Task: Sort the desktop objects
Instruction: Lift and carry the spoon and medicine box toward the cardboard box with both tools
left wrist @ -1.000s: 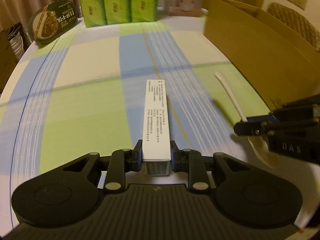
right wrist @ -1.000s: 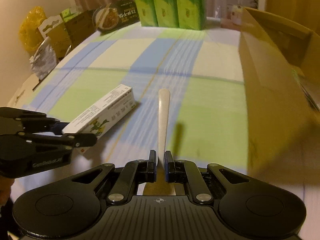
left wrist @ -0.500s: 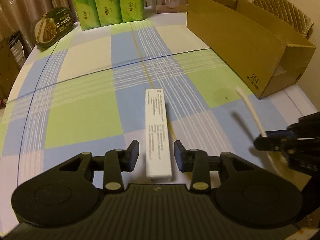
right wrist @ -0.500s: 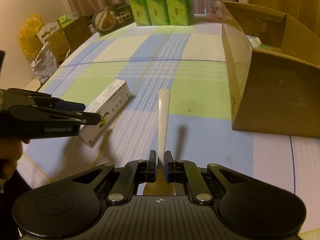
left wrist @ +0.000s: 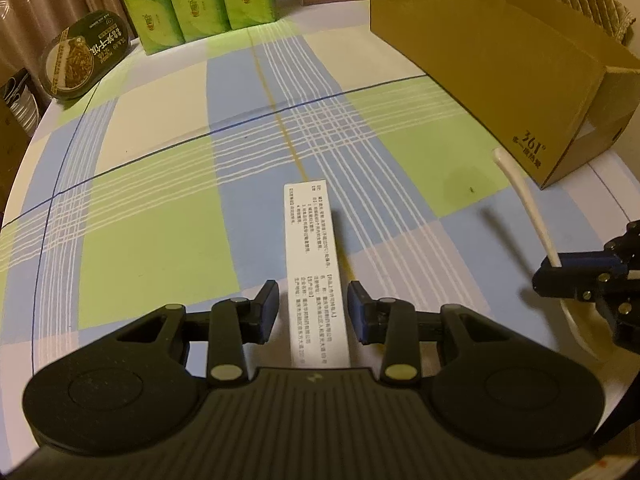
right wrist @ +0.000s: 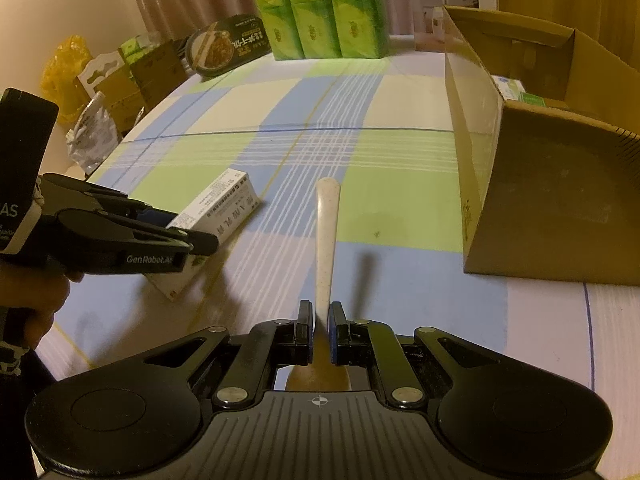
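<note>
Beside the cardboard box (right wrist: 540, 200), the right gripper (right wrist: 320, 330) is pinching the spoon (right wrist: 326, 240) near its bowl, risking pivoting, while the left gripper (left wrist: 313, 306) is straddling the white carton (left wrist: 314, 268) with fingers apart.

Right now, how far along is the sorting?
Done: some small packages already sit inside the cardboard box. In hand: the right tongs grip the spoon. Left: the white carton lies on the tablecloth between the open left tongs.

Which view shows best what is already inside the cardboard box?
The right wrist view: it looks past the near wall of the cardboard box into its open top, where a pale packet lies. The left wrist view shows only the box's outer side wall and end, not the contents.
</note>
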Demonstrator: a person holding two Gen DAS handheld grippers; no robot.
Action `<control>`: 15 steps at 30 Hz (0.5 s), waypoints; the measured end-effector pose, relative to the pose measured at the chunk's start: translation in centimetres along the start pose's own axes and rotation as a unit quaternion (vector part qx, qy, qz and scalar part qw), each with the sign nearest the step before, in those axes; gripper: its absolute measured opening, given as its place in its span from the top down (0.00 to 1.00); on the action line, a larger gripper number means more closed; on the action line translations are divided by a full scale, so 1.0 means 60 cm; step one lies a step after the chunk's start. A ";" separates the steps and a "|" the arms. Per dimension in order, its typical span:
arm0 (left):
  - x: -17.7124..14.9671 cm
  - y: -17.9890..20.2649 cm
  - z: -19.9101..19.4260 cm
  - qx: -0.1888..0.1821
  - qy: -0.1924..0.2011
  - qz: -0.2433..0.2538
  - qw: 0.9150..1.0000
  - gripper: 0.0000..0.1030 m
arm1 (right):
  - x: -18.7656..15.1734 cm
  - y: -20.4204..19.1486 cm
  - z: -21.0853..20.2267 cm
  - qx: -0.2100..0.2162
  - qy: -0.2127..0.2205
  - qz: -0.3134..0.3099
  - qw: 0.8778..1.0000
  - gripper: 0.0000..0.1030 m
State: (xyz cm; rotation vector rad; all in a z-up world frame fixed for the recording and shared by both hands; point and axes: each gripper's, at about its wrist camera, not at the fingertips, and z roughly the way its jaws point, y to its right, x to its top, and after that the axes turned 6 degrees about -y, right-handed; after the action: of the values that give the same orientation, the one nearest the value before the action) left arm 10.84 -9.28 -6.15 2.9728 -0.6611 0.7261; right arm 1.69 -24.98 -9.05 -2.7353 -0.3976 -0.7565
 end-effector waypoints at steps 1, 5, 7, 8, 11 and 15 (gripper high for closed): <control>-0.001 -0.001 0.000 0.003 0.002 -0.004 1.000 0.77 | -0.001 0.000 -0.001 -0.001 0.000 -0.001 1.000 0.96; -0.006 -0.005 -0.006 0.003 0.006 -0.015 1.000 0.79 | -0.002 0.000 -0.005 -0.003 0.002 -0.004 1.000 0.96; -0.010 -0.004 -0.011 -0.003 0.007 -0.017 1.000 0.79 | -0.002 -0.001 -0.010 -0.005 0.006 -0.005 1.000 0.96; -0.013 -0.003 -0.015 -0.004 0.009 -0.018 1.000 0.79 | -0.003 -0.001 -0.014 -0.006 0.008 -0.005 1.000 0.96; -0.023 0.000 -0.033 -0.009 0.015 -0.023 1.000 0.79 | -0.004 -0.004 -0.024 -0.008 0.014 -0.005 1.000 0.96; -0.036 0.008 -0.058 -0.014 0.023 -0.023 0.999 0.79 | -0.007 -0.009 -0.037 -0.010 0.021 -0.007 1.000 0.96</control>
State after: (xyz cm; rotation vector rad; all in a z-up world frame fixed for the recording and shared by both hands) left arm 7.37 -8.45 -4.04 2.9253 -0.5939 0.7720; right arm 0.12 -25.30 -7.32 -2.7334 -0.4020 -0.8255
